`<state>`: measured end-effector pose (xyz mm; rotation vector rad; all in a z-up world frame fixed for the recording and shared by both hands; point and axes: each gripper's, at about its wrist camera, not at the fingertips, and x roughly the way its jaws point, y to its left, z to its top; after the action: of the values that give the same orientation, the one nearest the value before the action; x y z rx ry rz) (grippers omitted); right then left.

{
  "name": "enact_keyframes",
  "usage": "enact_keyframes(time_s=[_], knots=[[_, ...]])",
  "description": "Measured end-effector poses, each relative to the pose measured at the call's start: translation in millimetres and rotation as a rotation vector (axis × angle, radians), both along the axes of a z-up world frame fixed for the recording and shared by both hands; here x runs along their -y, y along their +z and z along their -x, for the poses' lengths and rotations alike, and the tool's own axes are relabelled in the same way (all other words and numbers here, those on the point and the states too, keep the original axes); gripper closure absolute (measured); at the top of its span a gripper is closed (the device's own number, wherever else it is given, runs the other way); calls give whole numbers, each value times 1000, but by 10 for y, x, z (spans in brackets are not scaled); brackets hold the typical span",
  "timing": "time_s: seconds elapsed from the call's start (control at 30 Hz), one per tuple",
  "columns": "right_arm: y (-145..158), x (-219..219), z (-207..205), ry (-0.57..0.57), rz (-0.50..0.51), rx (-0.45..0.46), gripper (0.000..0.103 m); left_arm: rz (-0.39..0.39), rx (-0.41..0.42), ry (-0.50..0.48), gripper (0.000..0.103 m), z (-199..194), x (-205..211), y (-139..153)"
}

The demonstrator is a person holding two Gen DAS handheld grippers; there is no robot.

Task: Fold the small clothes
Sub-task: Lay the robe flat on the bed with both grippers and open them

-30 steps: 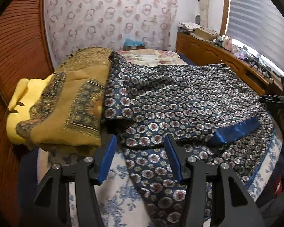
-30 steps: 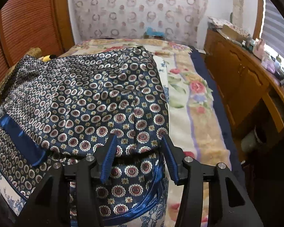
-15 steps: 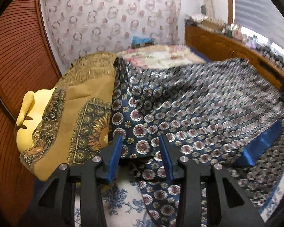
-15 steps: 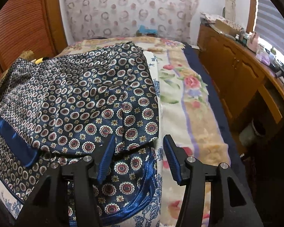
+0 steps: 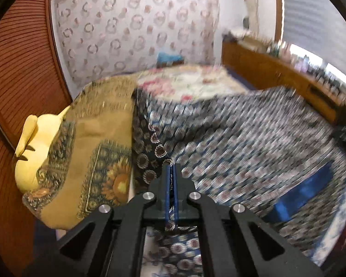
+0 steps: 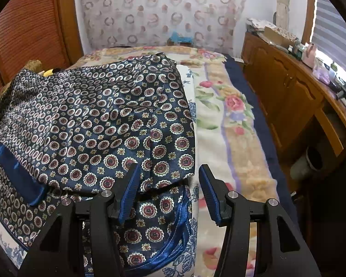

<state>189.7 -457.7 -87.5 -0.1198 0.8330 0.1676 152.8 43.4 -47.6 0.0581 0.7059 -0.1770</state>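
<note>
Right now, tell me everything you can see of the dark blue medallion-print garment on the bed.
The dark blue satin-looking garment, printed with red-and-white medallions and trimmed with plain blue bands, lies rumpled across the floral bed cover. The left gripper is shut on its near edge, pulling up a fold. The right gripper is open over its other corner. An ochre sunflower-print cloth adjoins it.

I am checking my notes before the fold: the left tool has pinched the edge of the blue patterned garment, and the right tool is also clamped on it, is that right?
Not quite. The left tool is indeed shut on the edge of the blue patterned garment, but the right tool is not clamped: the right wrist view shows its jaws standing apart above the cloth, gripping nothing.
</note>
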Motion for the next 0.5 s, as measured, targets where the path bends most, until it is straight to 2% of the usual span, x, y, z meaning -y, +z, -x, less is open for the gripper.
enact_keyframes(time_s=[0.13, 0.5], knots=[[-5, 17, -10, -3, -12, -4, 49, 16, 25, -7, 103, 43, -1, 157], [-23, 103, -70, 1, -75, -32, 49, 36, -10, 14, 103, 29, -73, -32]])
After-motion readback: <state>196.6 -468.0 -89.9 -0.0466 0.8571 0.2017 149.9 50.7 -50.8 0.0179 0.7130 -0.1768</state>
